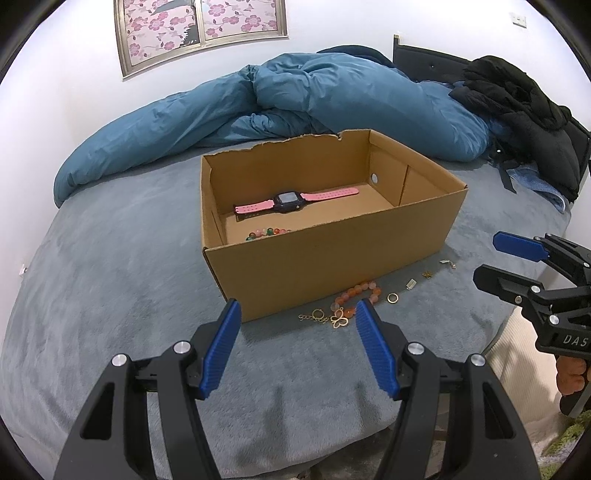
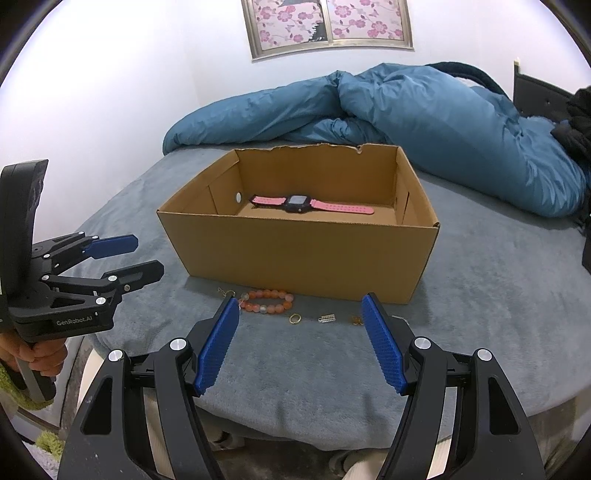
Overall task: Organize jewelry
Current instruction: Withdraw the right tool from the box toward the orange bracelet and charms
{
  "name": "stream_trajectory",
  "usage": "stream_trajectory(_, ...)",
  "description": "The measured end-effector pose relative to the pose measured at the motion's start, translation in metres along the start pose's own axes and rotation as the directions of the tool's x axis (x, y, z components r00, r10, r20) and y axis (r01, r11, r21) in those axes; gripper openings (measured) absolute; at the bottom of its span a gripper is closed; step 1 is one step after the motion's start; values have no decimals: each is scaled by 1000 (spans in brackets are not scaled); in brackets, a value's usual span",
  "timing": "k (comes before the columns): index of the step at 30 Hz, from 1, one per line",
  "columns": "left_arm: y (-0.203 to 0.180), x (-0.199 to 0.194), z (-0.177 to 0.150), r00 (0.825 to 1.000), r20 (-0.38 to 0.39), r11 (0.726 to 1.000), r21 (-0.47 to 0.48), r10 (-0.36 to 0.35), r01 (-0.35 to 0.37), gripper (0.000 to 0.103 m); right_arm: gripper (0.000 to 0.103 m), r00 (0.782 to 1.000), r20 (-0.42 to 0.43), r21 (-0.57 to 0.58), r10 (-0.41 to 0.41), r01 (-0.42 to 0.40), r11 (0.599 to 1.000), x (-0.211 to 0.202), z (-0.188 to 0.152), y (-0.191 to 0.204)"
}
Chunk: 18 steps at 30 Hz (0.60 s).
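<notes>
An open cardboard box (image 1: 325,254) (image 2: 295,251) sits on the grey bed. Inside lie a pink watch (image 1: 295,201) (image 2: 310,204) and a bead bracelet (image 1: 267,233). In front of the box lie an orange bead bracelet (image 1: 360,293) (image 2: 267,301), a gold butterfly chain (image 1: 332,318), a gold ring (image 1: 392,297) (image 2: 294,318), a small silver charm (image 1: 411,283) (image 2: 328,318) and other small pieces. My left gripper (image 1: 297,314) is open and empty, just short of the chain. My right gripper (image 2: 299,308) is open and empty near the ring.
A rumpled blue duvet (image 1: 295,99) (image 2: 424,118) lies behind the box. Black clothing (image 1: 517,110) is piled at the back right. The bed's front edge (image 2: 332,424) runs just below the grippers. A framed flower picture (image 1: 199,29) hangs on the wall.
</notes>
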State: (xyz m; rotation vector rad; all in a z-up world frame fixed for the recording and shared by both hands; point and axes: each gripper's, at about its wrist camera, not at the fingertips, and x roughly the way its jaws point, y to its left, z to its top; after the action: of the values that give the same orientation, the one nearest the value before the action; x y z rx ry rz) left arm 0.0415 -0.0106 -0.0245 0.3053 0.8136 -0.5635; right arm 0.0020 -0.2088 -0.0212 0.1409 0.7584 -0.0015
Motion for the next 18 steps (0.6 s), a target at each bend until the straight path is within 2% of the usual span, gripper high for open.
stream_trajectory(11, -4, 6, -4, 1000, 0, 1000, 12, -15, 15, 63, 66, 1000, -1, -11, -5, 5, 1000, 3, -2, -2)
stream_trajectory(18, -10, 19, -17, 998, -24, 998, 37, -51, 52, 63, 66, 998, -63, -40, -20, 18, 999, 19, -18, -17)
